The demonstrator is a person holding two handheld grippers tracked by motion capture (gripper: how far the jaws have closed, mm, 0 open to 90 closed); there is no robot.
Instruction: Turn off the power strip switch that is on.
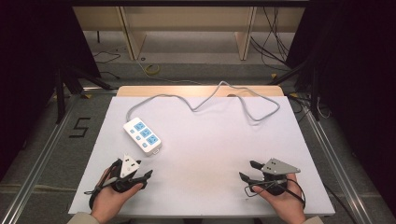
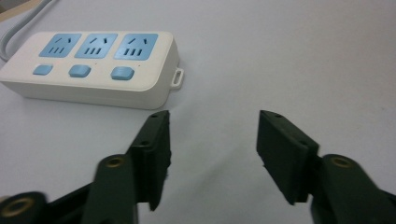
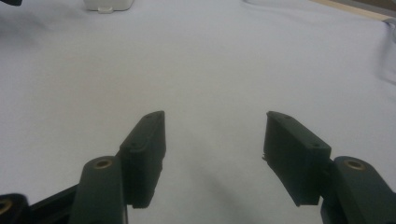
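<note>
White tabletop (image 1: 210, 154) carries one power strip (image 1: 142, 136), far left, three sockets; left hand-held gripper (image 1: 145, 178) and right hand-held gripper (image 1: 246, 171) gape empty near the front edge.

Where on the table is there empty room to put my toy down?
The widest bare patch of the white tabletop lies between the white power strip with blue sockets and the right gripper. The back edge is crowded by the grey looping cord.
</note>
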